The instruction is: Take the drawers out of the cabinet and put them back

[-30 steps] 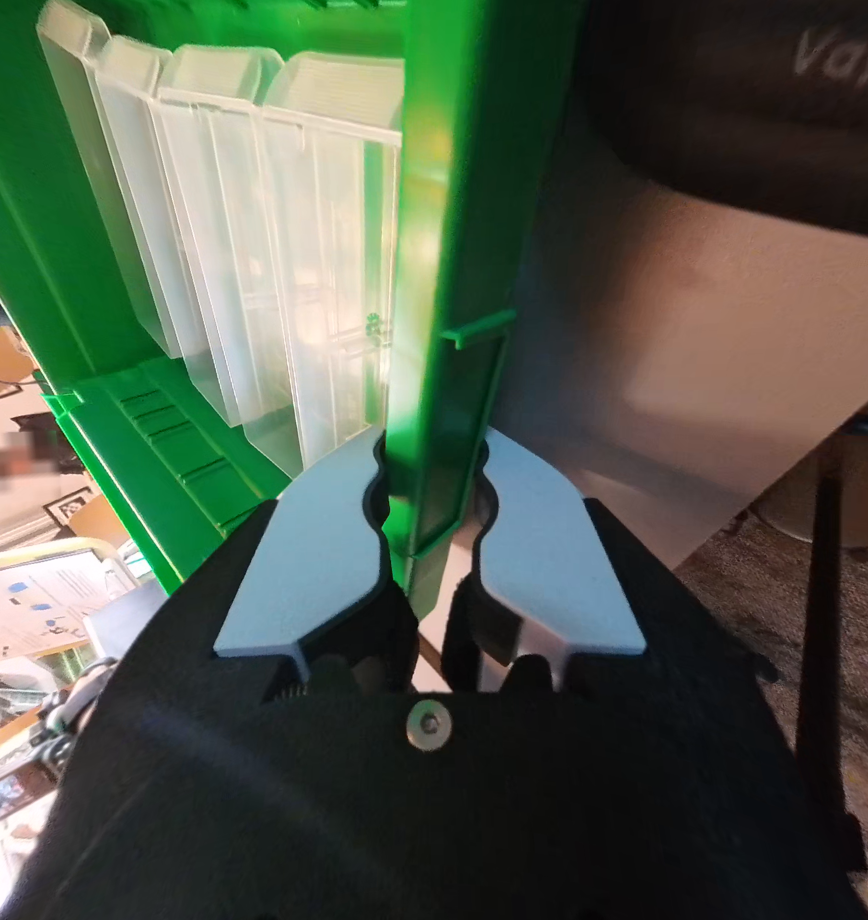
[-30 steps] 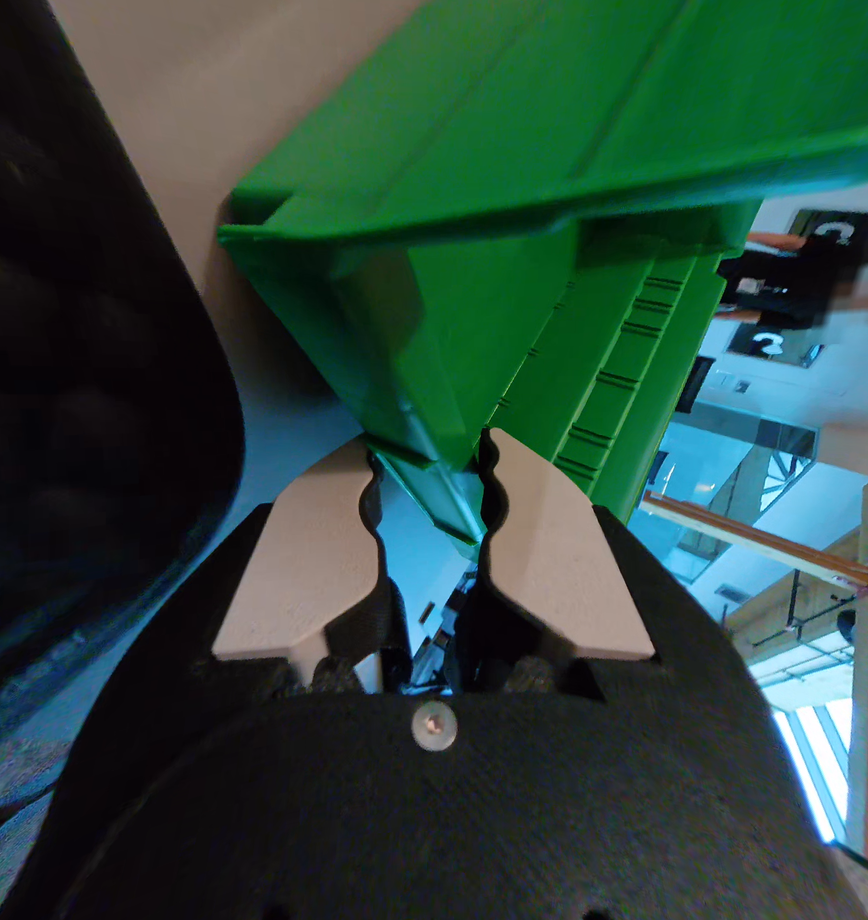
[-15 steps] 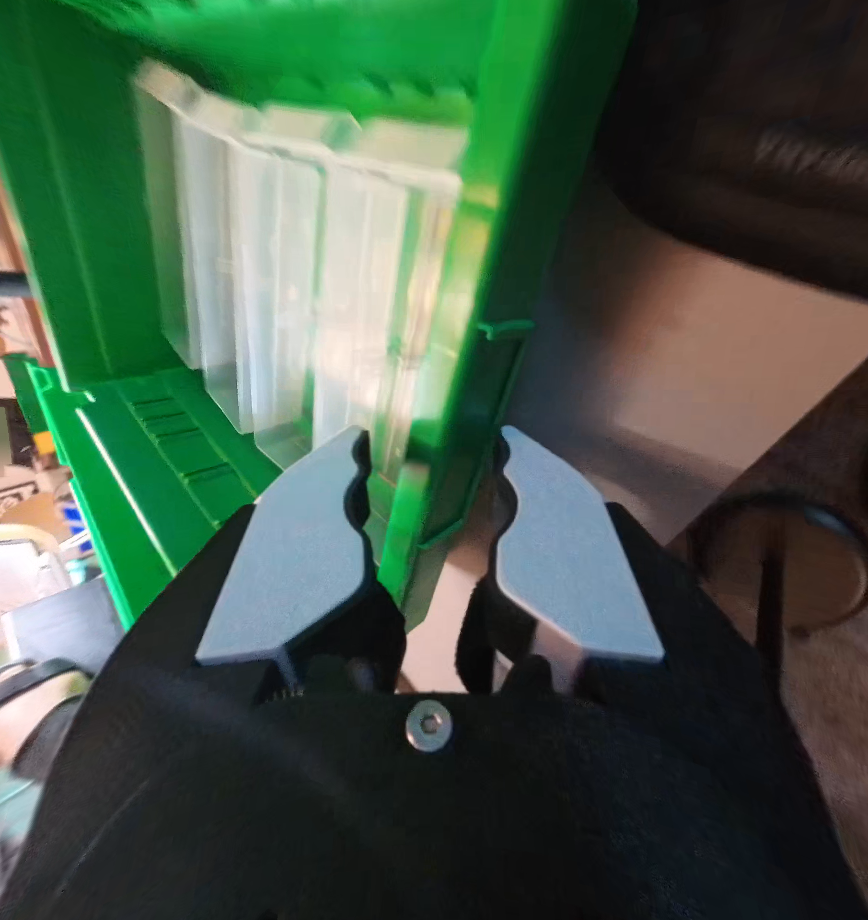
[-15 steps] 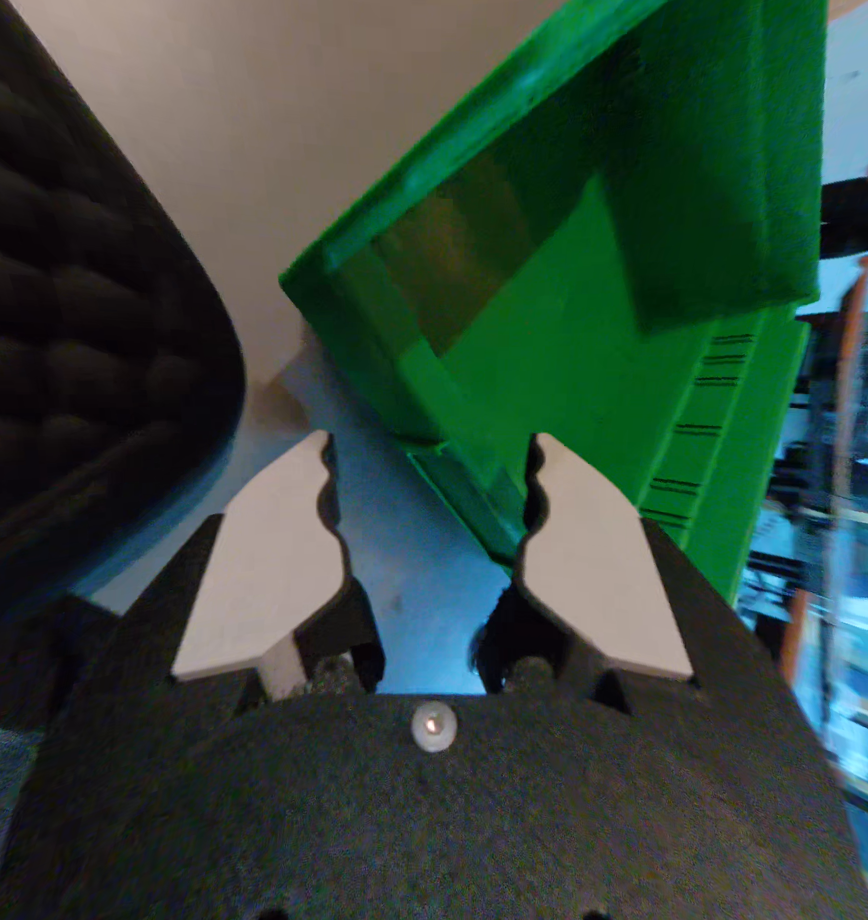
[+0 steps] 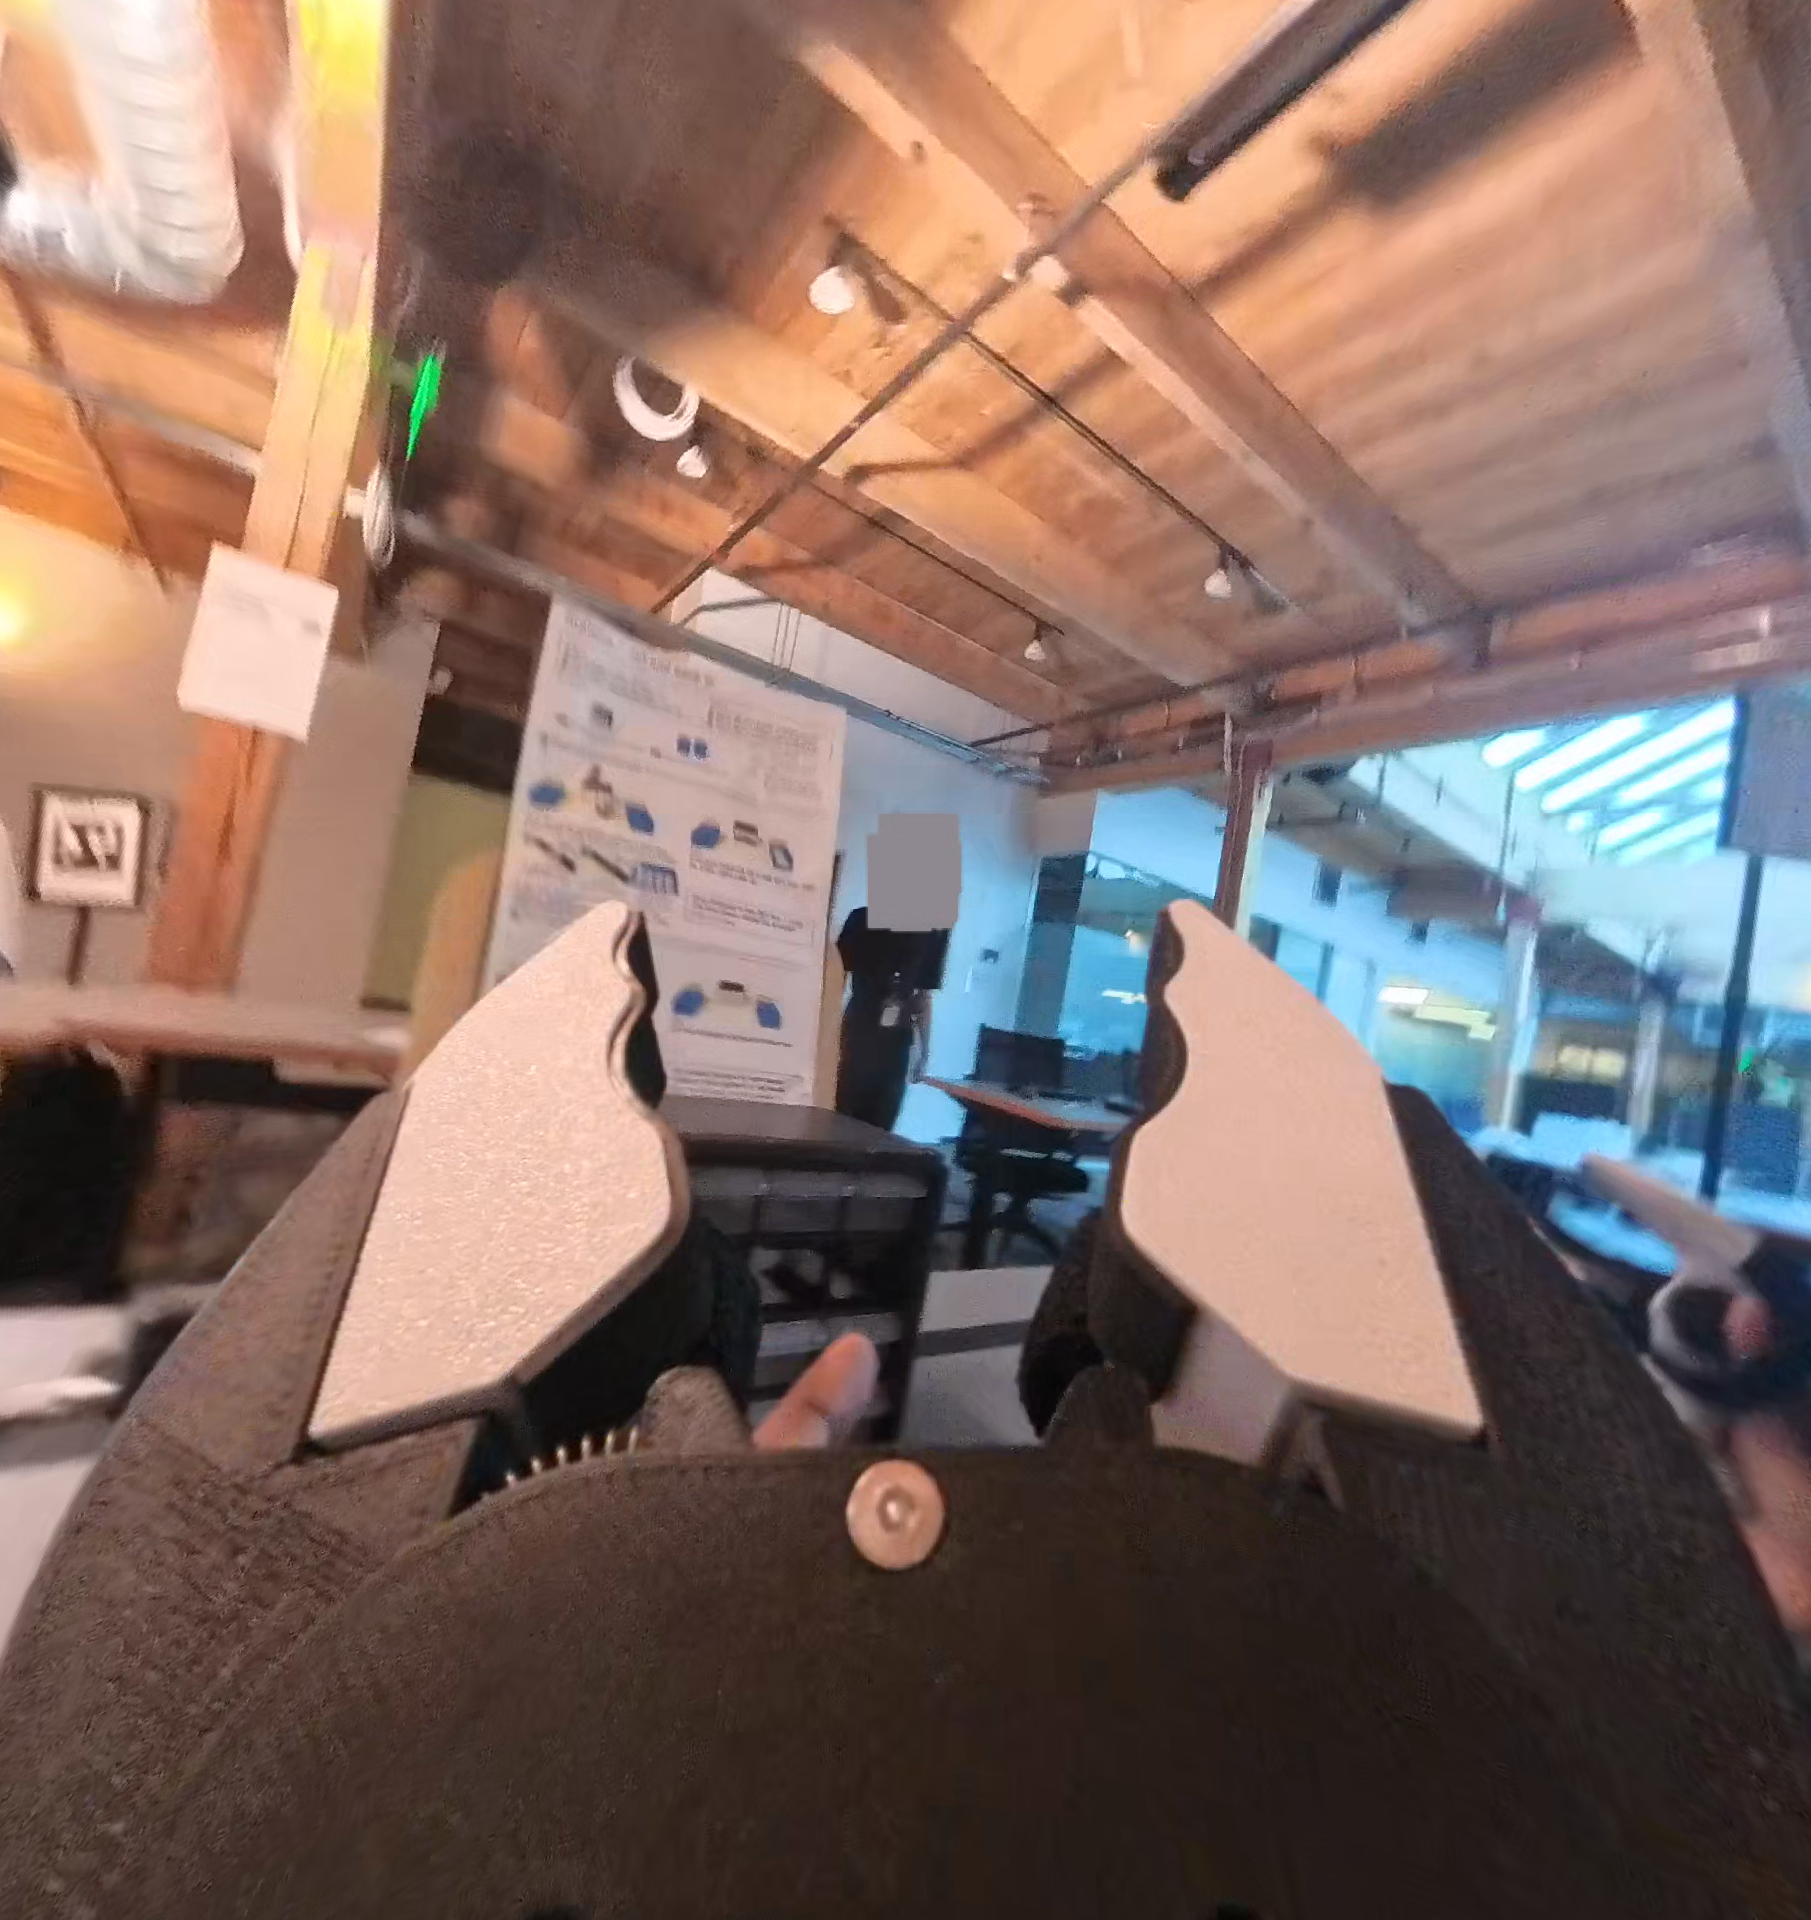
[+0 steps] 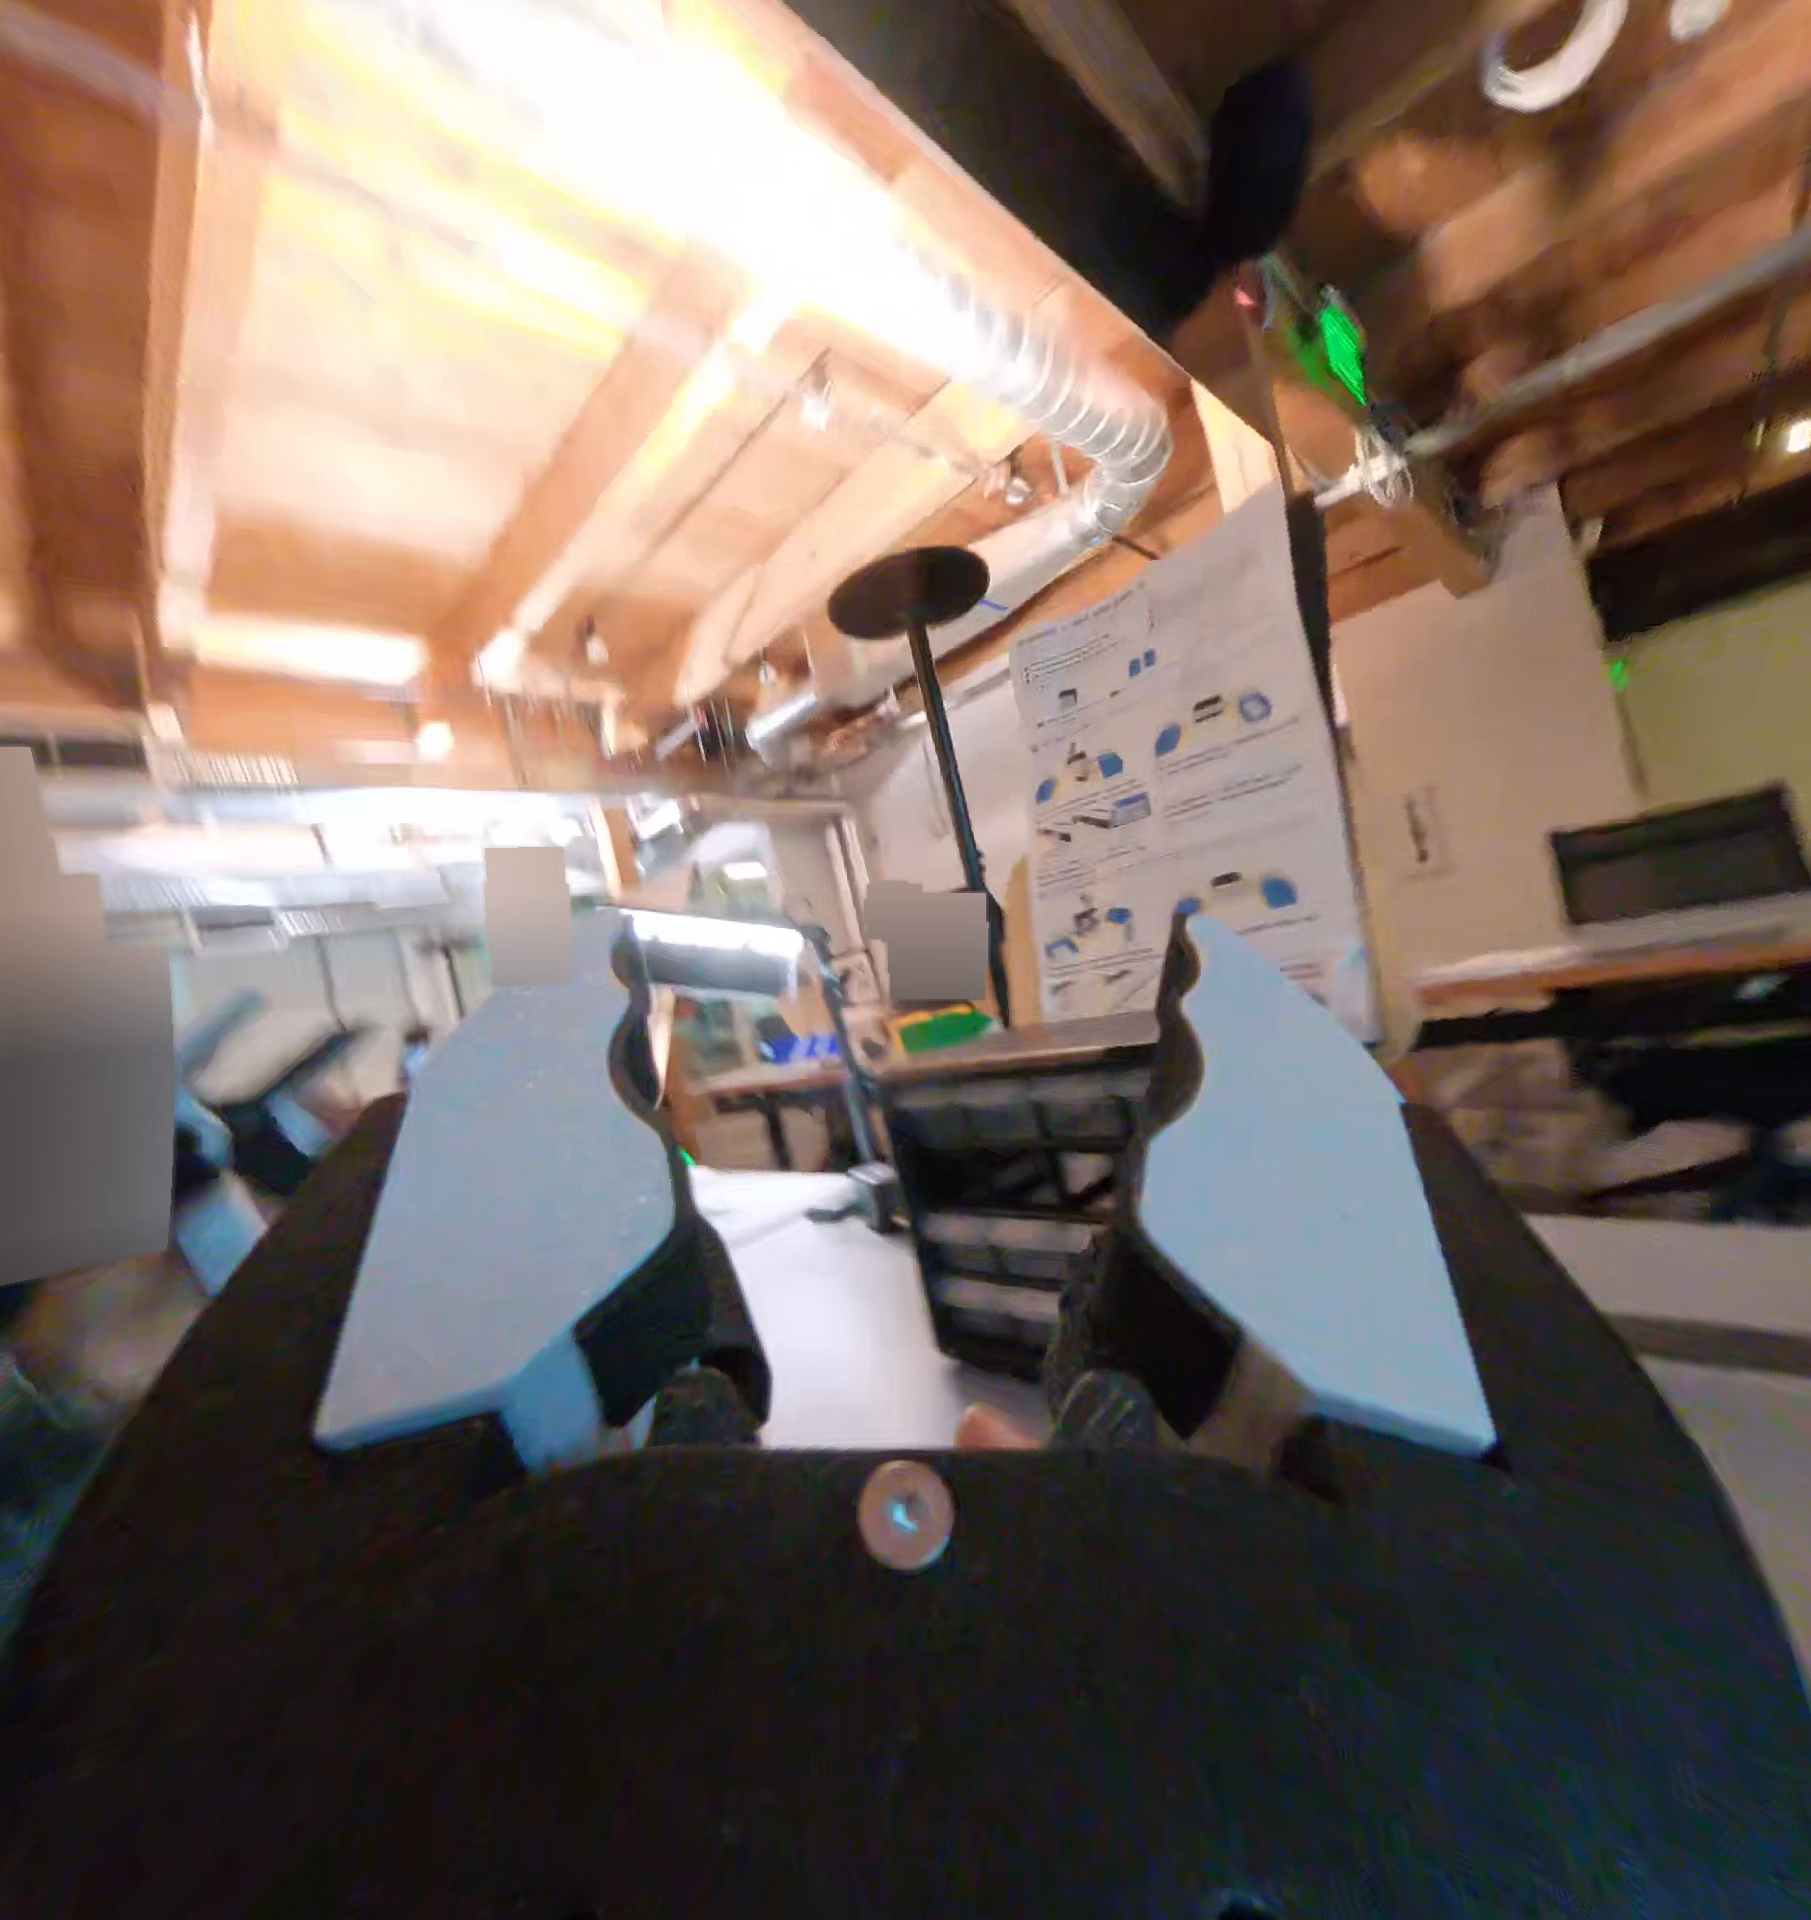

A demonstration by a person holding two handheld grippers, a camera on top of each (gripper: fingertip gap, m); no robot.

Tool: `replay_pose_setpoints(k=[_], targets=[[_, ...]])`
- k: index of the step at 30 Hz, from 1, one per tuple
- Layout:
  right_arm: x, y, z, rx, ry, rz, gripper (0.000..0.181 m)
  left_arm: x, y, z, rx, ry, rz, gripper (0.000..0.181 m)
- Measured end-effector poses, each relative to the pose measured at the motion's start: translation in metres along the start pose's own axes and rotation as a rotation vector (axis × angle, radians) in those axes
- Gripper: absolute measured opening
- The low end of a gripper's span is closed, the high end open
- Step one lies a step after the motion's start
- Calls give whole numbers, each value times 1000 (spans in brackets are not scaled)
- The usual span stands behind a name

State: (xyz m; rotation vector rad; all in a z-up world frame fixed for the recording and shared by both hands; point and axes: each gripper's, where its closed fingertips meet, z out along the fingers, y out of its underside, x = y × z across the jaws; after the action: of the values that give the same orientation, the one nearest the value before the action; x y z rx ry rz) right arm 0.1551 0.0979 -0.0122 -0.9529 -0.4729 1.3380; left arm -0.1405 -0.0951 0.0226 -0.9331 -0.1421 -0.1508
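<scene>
The green cabinet with its clear drawers is in neither view now. My left gripper [image 5: 899, 925] is open wide and empty, pointing out into the room. My right gripper [image 6: 901, 935] is also open wide and empty. A black cabinet of small drawers [image 5: 807, 1195] stands on the white table ahead of the left gripper. It also shows in the right wrist view [image 6: 1015, 1174], behind and between the fingers. A person's fingertip [image 5: 818, 1392] shows low between the left jaws. A hand with part of another gripper [image 5: 1711, 1320] is at the right edge of the left wrist view.
A white table [image 6: 839, 1309] lies ahead. A poster board [image 5: 672, 852] stands behind the black cabinet, with a person [image 5: 885, 1018] beside it. A black lamp stand [image 6: 942, 727] rises at the table's far side. Desks and chairs fill the background.
Both grippers let go of the green cabinet's edges, opened wide and swung away. The green cabinet has left both views, which now face the room and ceiling.
</scene>
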Motion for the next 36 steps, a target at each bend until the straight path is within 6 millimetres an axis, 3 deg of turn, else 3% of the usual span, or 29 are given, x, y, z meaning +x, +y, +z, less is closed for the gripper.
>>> replay_pose_setpoints(k=[2,5,9,13,17,26,36], targets=[[12,27,36,7,40,147,87,-22,42,35,-20,-96,-79,89],[52,82,82,-49,155,163,77,-85,122,71,-165,-308,7,88],[122,153,114,-179,359,82,67,-161,206,80,-371,-479,180,78],[163,210,133,-365,446,-118,64,-191,266,85,-525,-450,148,75],[184,239,143,-455,481,-300,50,-190,284,94,-536,-388,149,65],[184,257,154,-549,458,-411,19,-198,291,107,-583,-398,238,20],[179,250,141,-643,489,-465,18,-181,286,94,-672,-390,258,19]])
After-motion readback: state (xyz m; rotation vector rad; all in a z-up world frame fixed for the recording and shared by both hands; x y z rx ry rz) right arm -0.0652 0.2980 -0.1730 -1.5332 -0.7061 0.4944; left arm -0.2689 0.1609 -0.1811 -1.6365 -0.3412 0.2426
